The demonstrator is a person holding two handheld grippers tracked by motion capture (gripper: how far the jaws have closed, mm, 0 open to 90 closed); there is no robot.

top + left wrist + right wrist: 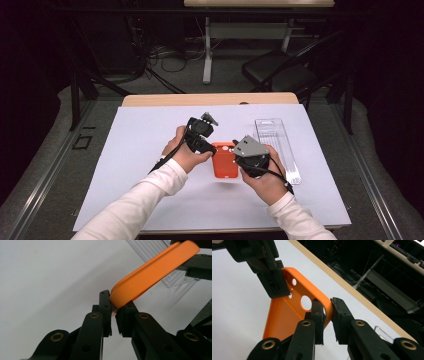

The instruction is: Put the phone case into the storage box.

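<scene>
Both grippers, left gripper (113,312) and right gripper (327,307), pinch the orange phone case (284,315) by its rims; it looks light, probably flexible.

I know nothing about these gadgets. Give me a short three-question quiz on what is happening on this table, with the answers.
1. True or false: the orange phone case lies flat on the table, untouched.
2. Which grippers clamp the case? A) left gripper alone B) right gripper alone C) both
3. What clear thing lies on the white sheet beside the right gripper?

Key: 1. False; it is held up off the sheet. 2. C; each pair of jaws pinches an edge. 3. A clear plastic package.
</scene>
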